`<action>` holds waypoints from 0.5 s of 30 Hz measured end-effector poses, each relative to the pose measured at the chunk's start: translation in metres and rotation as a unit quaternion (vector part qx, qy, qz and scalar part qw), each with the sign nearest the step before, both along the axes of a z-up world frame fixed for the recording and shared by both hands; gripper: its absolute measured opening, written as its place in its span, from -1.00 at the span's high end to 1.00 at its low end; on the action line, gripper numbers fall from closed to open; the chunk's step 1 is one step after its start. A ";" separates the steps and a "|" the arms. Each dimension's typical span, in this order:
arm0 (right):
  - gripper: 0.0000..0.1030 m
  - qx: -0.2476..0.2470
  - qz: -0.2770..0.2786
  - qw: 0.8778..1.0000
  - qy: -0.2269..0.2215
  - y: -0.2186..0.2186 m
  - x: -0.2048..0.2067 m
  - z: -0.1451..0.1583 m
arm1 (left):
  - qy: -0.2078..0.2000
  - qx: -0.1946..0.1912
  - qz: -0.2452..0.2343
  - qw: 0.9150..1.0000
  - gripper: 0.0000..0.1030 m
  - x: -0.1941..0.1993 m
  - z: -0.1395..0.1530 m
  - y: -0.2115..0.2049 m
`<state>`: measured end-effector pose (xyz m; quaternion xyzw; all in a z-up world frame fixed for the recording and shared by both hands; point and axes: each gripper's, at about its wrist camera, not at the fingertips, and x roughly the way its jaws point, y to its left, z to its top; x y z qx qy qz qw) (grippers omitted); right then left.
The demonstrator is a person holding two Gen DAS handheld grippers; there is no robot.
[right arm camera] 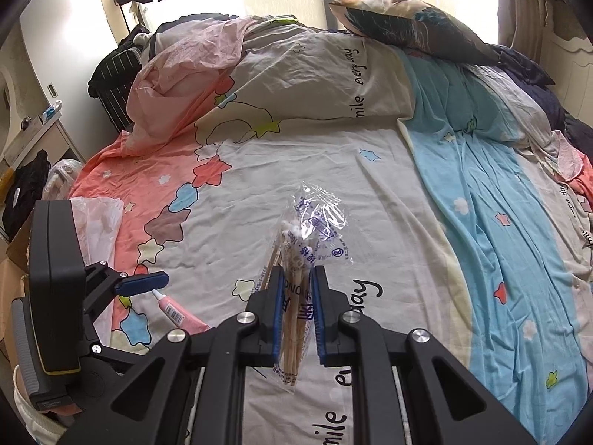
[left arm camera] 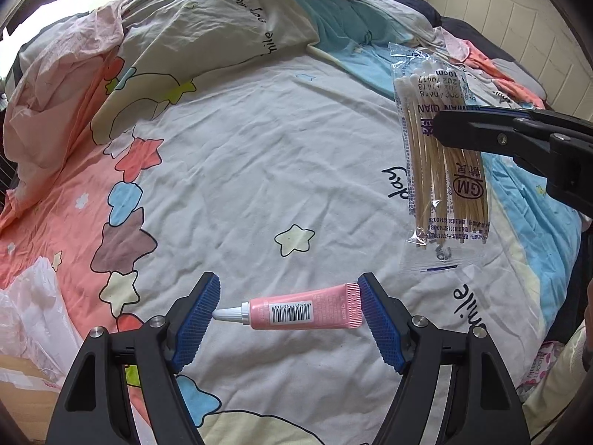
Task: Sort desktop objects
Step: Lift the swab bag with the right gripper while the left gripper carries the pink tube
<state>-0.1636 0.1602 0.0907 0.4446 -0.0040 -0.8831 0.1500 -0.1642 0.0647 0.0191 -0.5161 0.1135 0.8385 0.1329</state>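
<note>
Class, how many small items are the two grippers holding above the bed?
2: a pink tube between the left gripper fingers, and a cotton swab packet clamped in the right gripper.

"GM", "10cm" on swab packet (left arm camera: 441, 155)

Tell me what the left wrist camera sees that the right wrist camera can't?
Only the left wrist view shows the barcode face-on and the headboard. Only the right wrist view shows the striped suitcase, the nightstand and the window light. Both show the pink tube held end to end in the left gripper, the cotton swab packet pinched by the right gripper, and the star bedsheet.
</note>
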 end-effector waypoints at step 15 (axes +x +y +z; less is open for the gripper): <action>0.73 -0.002 0.009 0.999 0.049 0.003 0.051 0.053 | 0.058 -0.009 -0.010 0.998 -0.51 0.073 0.078 -0.033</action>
